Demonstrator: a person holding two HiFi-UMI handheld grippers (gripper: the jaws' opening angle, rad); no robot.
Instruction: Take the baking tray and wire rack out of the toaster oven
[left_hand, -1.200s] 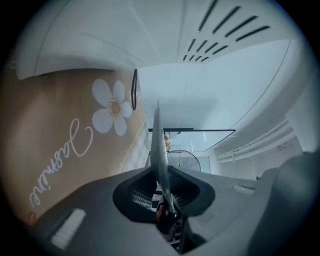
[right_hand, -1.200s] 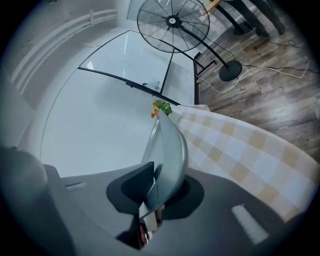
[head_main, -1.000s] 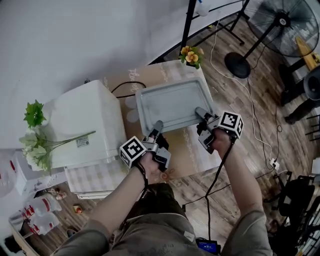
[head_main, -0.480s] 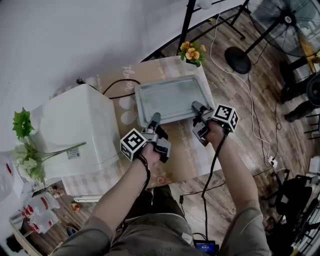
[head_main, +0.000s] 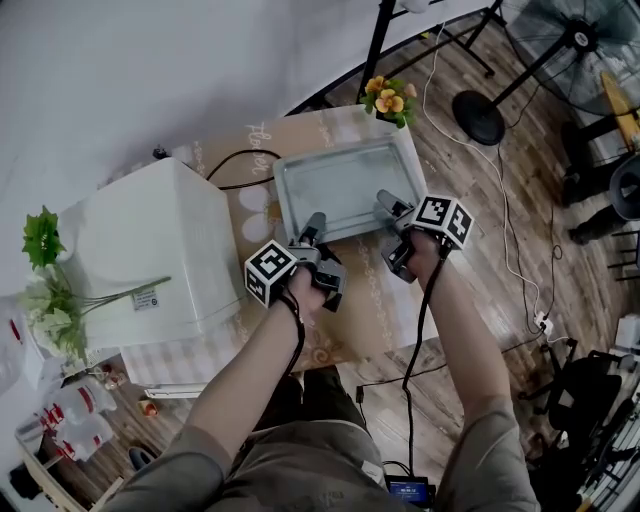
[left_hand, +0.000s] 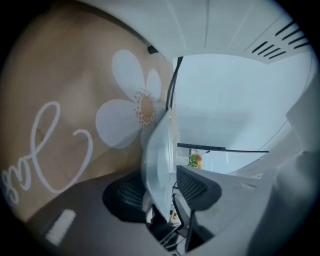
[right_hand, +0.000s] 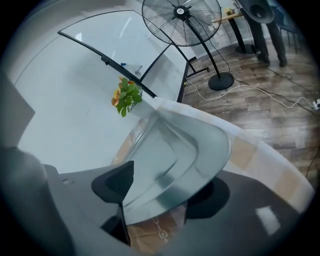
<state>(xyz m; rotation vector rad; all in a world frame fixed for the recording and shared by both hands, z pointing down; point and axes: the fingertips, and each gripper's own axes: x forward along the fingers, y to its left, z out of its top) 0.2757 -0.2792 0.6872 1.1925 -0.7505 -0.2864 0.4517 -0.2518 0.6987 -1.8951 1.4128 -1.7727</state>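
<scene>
The grey baking tray lies flat on the brown flowered tablecloth, to the right of the white toaster oven. My left gripper is at the tray's near left rim. In the left gripper view that rim runs between the jaws, and a thin gap shows beside one pad. My right gripper is at the near right rim. Its jaws have just been opening and now stand apart around the tray's corner without pressing on it. I see no wire rack.
A small pot of orange flowers stands just beyond the tray's far right corner. A black cable runs behind the oven. Artificial flowers lie left of the oven. A standing fan and cables are on the wooden floor to the right.
Both hands brought the tray down onto the tablecloth. The right jaws were shut on the rim and have now spread.
</scene>
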